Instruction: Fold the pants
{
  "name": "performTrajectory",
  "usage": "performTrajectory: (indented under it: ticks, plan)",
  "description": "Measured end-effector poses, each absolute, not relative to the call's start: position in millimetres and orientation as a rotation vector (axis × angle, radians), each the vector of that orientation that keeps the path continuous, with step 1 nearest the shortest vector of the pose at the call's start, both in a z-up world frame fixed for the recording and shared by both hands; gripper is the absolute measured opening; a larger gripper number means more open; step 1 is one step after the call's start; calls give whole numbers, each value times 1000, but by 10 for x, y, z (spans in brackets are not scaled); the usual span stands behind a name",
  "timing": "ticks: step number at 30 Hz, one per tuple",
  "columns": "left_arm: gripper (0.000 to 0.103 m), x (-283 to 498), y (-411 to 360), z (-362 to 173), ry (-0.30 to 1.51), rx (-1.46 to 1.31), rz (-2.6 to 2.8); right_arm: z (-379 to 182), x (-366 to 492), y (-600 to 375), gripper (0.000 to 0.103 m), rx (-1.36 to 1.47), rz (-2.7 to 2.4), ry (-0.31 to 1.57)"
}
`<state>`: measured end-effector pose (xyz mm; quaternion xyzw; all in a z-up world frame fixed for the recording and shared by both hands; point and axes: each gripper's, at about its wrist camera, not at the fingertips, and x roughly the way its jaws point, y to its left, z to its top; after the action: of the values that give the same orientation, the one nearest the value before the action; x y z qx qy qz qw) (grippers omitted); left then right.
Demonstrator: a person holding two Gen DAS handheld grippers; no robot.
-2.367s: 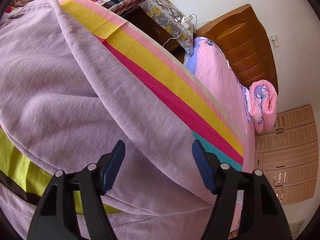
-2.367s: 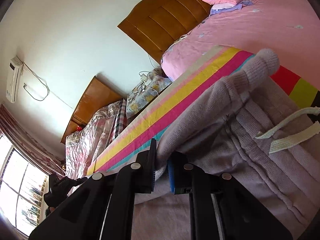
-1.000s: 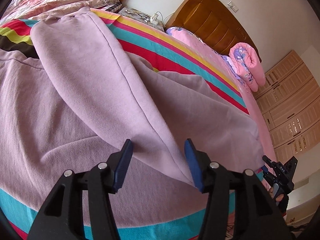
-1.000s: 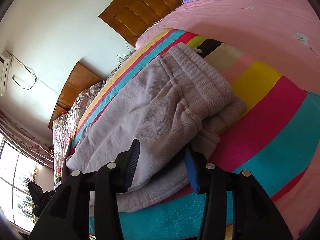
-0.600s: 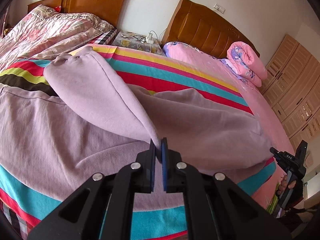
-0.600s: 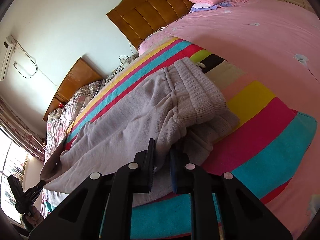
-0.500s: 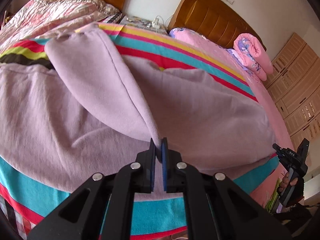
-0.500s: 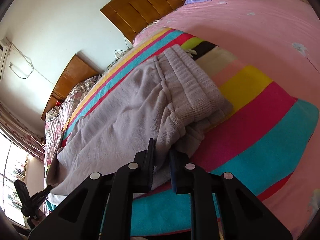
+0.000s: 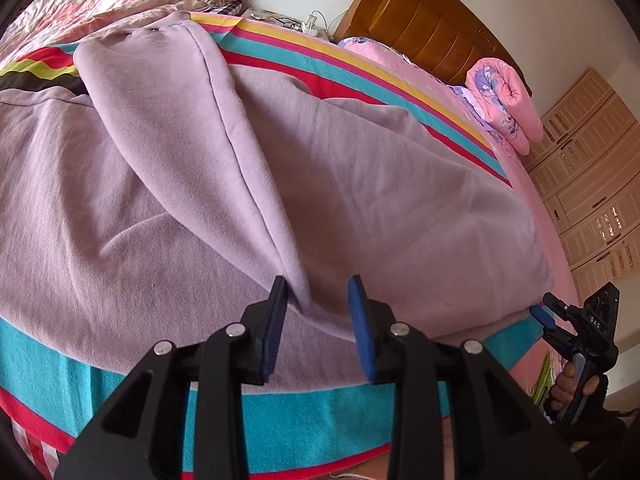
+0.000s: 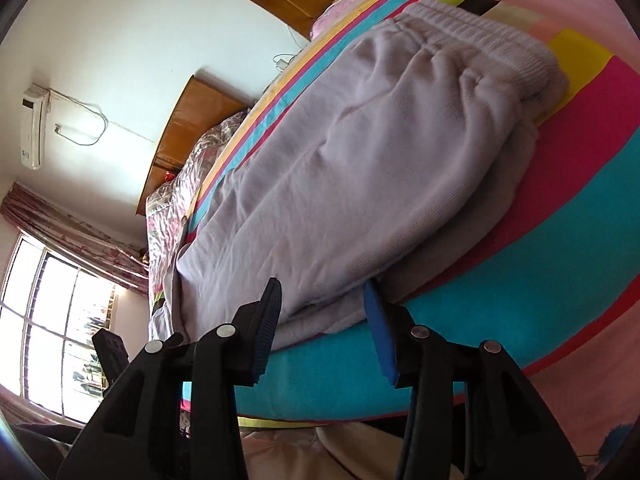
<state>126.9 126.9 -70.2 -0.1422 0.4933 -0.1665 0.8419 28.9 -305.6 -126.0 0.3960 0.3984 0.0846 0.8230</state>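
Note:
Lilac sweatpants lie on a striped blanket, one leg folded over as a long ridge. In the left wrist view my left gripper is at the near edge. Its jaws are opening, and the ridge's tip lies loose between them beside the left finger. The right wrist view shows the pants with the ribbed waistband at the far end. My right gripper is also opening, with the near fabric edge between its pads and not pinched. A hand holds the right gripper.
The blanket covers a pink bedspread with a rolled pink quilt by a wooden headboard. A second bed with a floral quilt is at the left, a wardrobe at the right, a window beyond.
Half a second ago both grippers were shut on the pants' near edge. Both have now opened and the fabric rests on the blanket. The right gripper has dropped toward the bed's edge.

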Motion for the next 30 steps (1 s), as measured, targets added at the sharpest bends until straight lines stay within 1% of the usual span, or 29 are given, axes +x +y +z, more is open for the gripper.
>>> performTrajectory:
  ticks: [3,4,5,6,9,12,14,16,18,30]
  plan:
    - [30,1285,1259,-709,1043,-315,-355,-1301,418,-2813,44,825,225,858]
    - [30,1283,1257,-702,1041,-317,-355,-1304,464,-2721,42,811,244,866]
    - [22,1278,1259,-693,1034,-313,-348,-1298,499,-2656,37,792,250,866]
    - [6,1263,1259,-671,1020,-299,-340,-1302,517,-2602,16,773,245,872]
    - [6,1141,1261,-497,955,-267,-344,-1231,468,-2570,11,767,232,844]
    - [6,960,1279,-294,935,-231,-366,-1060,362,-2584,11,748,251,828]
    - [6,928,1303,-376,984,-224,-372,-1095,346,-2602,11,729,253,855]
    - [6,962,1309,-585,1034,-228,-355,-1272,388,-2601,11,724,226,911]
    - [6,988,1304,-723,1055,-248,-341,-1330,405,-2601,10,742,224,898]
    - [6,975,1304,-780,1089,-225,-348,-1327,379,-2554,11,743,221,893]
